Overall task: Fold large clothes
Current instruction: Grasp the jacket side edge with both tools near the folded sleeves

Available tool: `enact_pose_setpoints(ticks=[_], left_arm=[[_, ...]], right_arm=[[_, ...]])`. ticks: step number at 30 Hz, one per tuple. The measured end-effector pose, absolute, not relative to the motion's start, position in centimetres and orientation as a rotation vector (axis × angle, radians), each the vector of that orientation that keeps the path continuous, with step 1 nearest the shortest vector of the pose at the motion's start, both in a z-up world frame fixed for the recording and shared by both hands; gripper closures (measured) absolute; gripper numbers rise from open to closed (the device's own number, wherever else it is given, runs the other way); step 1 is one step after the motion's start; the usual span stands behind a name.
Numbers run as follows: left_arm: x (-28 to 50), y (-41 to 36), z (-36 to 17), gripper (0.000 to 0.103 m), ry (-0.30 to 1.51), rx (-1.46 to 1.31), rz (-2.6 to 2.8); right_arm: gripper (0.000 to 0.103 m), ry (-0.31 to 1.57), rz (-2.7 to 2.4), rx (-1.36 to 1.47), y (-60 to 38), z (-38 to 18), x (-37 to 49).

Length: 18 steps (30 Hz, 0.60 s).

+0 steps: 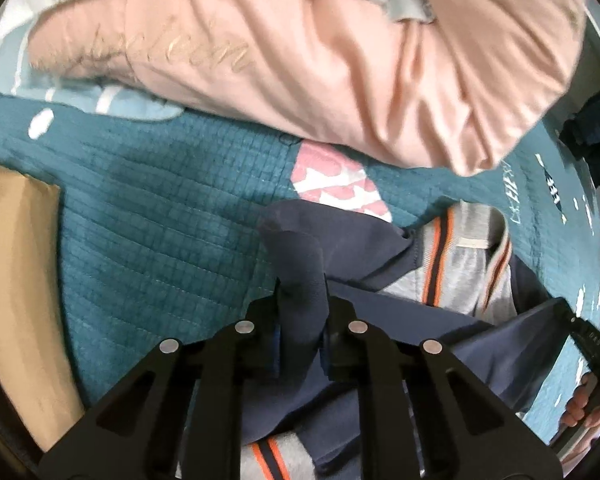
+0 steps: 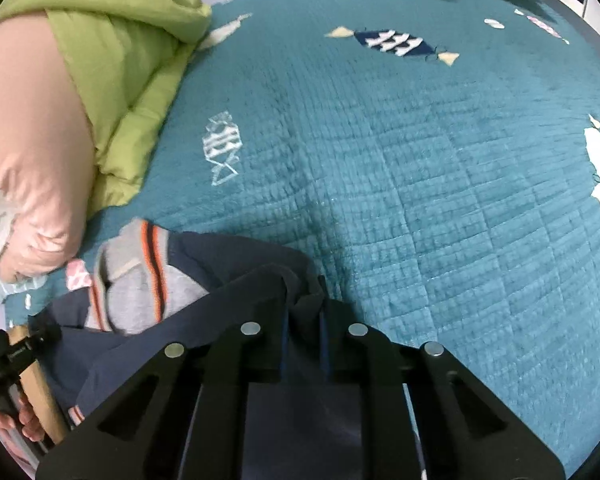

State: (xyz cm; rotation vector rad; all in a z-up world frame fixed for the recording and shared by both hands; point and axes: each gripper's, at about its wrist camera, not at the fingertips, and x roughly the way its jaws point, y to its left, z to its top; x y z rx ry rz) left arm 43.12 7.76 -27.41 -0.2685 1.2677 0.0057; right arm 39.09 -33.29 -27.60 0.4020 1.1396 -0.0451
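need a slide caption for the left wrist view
Left claw pinching a fold of the navy garment above a teal quilt, pink pillow behind.

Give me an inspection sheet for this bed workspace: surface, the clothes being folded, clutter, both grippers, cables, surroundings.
Surface: teal quilted bedspread with sewn fish-shaped patches.
Job's things: navy garment with grey lining and orange stripes, bunched and lying on the bedspread, unfolded.
Clutter: pink pillow with gold lettering beyond the garment; green bedding beside it; tan pillow at the left edge.
Grippers: left gripper shut on a fold of navy fabric; right gripper shut on another navy edge.
Cables: nothing seen.
Surroundings: pale wall strip past the bed's far edge; dark items there too blurred to identify.
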Motion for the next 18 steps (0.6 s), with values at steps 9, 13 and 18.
enact_pose_setpoints(ticks=[9,13,18], left_arm=[[41.0,7.4,-22.3,0.092,1.198,-0.208,-0.022],[39.2,7.7,-20.9,0.092,1.165,-0.177,-0.039],[36.3,7.5,-18.4,0.092,1.129,-0.180,-0.046]], right_arm=[[0.093,1.081,-0.020,0.381,-33.0,-23.1,35.8],[0.093,1.049,-0.014,0.356,-32.8,-20.9,33.3],[0.093,1.021,-0.003,0.356,-32.7,-18.8,30.3]])
